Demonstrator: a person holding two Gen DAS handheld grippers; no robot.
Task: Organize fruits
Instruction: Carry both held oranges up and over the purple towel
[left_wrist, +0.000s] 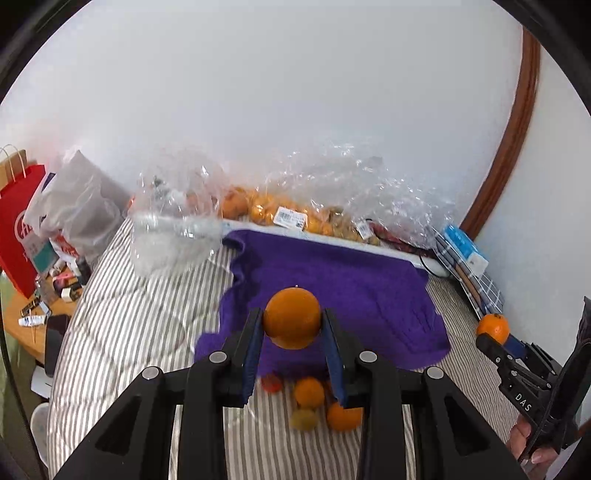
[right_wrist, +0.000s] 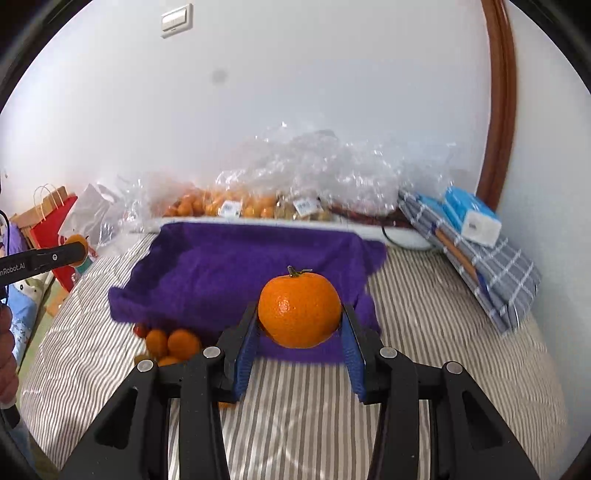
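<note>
My left gripper (left_wrist: 292, 323) is shut on an orange (left_wrist: 292, 318) and holds it above the purple cloth (left_wrist: 354, 291) on the striped bed. My right gripper (right_wrist: 300, 320) is shut on a second orange (right_wrist: 300, 309) with a green stem, also above the purple cloth (right_wrist: 240, 266). The right gripper with its orange (left_wrist: 493, 328) shows at the right edge of the left wrist view. The left gripper with its orange (right_wrist: 78, 246) shows at the left edge of the right wrist view. Several loose fruits (left_wrist: 310, 393) lie on the bed at the cloth's near edge, and they show in the right wrist view (right_wrist: 173, 345) too.
Clear plastic bags of oranges (left_wrist: 266, 210) lie along the wall behind the cloth. An empty clear bag (left_wrist: 173, 236) lies at the left. A folded checked cloth with a blue tissue pack (right_wrist: 471, 218) leans at the right. A red paper bag (left_wrist: 18, 225) stands at the left.
</note>
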